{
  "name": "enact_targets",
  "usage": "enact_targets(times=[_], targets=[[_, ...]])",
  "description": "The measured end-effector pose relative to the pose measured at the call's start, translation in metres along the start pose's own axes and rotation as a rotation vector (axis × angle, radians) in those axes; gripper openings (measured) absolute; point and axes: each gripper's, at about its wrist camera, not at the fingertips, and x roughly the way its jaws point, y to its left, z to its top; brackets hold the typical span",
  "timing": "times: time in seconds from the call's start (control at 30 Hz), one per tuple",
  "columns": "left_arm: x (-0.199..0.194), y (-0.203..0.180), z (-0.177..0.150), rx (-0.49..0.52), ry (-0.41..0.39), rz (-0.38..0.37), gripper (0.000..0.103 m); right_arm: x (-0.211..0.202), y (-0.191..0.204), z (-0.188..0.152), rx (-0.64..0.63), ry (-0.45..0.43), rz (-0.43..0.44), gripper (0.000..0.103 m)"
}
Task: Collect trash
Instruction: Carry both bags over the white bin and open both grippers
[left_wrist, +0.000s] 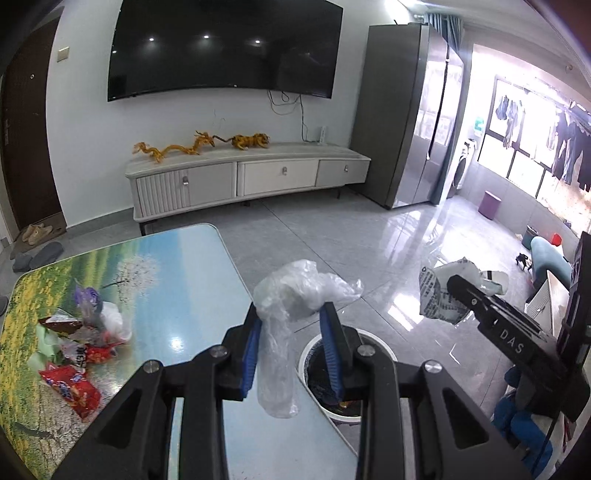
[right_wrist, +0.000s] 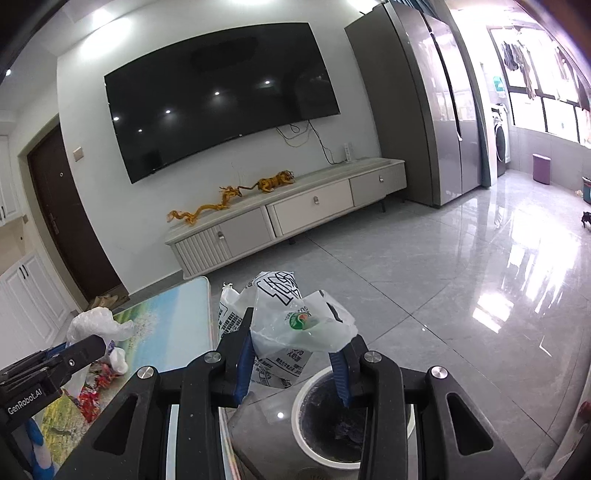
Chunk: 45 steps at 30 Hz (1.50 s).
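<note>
My left gripper (left_wrist: 291, 319) has its jaws apart with a crumpled clear plastic bag (left_wrist: 295, 291) lodged between the blue pads, above the table edge and the white-rimmed trash bin (left_wrist: 314, 347) on the floor. My right gripper (right_wrist: 295, 343) likewise has its jaws apart with a printed white plastic bag (right_wrist: 291, 317) caught between them, above the same bin (right_wrist: 325, 417). The right gripper and its bag (left_wrist: 443, 291) show at right in the left wrist view. A pile of red and mixed snack wrappers (left_wrist: 74, 350) lies on the table's left part.
The table (left_wrist: 177, 280) has a landscape-print top and ends just left of the bin. Glossy tiled floor (right_wrist: 443, 295) stretches ahead to a TV cabinet (left_wrist: 243, 177), a wall TV and a grey fridge (left_wrist: 406, 129). Blue cloth (left_wrist: 521, 417) sits at the lower right.
</note>
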Motion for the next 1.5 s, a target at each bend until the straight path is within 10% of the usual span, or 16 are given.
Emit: enact_targets(times=[0.77,0.97,1.5], targets=[[0.200,-0.059,-0.024,-0.006,0.330,-0.167,0.036,0.144,-0.095,-0.063,0.093,0.391,-0.177,0.036],[0.216,-0.069,-0.027,-0.011,0.365,-0.223,0.055,0.157,-0.104,-0.073,0.106,0.453,-0.195,0.041],[0.193,-0.071,-0.018,-0.020,0.286,-0.216,0.064,0.153,-0.100,-0.065,0.094,0.434,-0.216,0.058]])
